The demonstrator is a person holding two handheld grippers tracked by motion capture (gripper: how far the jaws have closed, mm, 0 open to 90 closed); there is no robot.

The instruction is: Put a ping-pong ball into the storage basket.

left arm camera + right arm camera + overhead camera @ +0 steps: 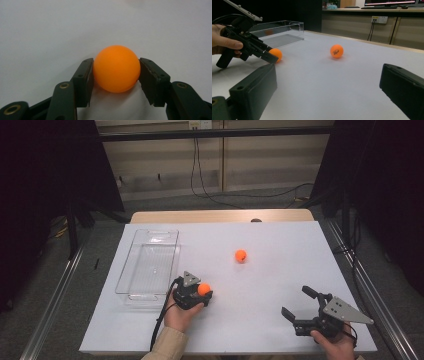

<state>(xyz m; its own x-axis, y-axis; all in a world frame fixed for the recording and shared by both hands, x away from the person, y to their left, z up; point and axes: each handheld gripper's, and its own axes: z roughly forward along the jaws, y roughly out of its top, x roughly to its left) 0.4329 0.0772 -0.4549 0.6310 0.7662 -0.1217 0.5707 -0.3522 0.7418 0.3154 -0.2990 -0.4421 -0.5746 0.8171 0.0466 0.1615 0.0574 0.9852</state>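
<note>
white table (260,320) — bare span between clear bin (148,265) and loose ball (240,255). left gripper (204,292), low, clamped on orange ball (116,68); right gripper (296,302) near front edge — jaws wide, holding nothing.

Two orange balls (204,289) (240,255) – one clear tray (131,270), two tongs (205,295) (299,304)

The orange ball (116,68) between the jaws looks like smooth, matt plastic with a soft sheen. The left gripper (116,75) is matt black plastic with brass-coloured screw inserts. The surface (280,270) is a smooth, matt white sheet. The bin (148,265) is clear, glossy plastic.
</note>
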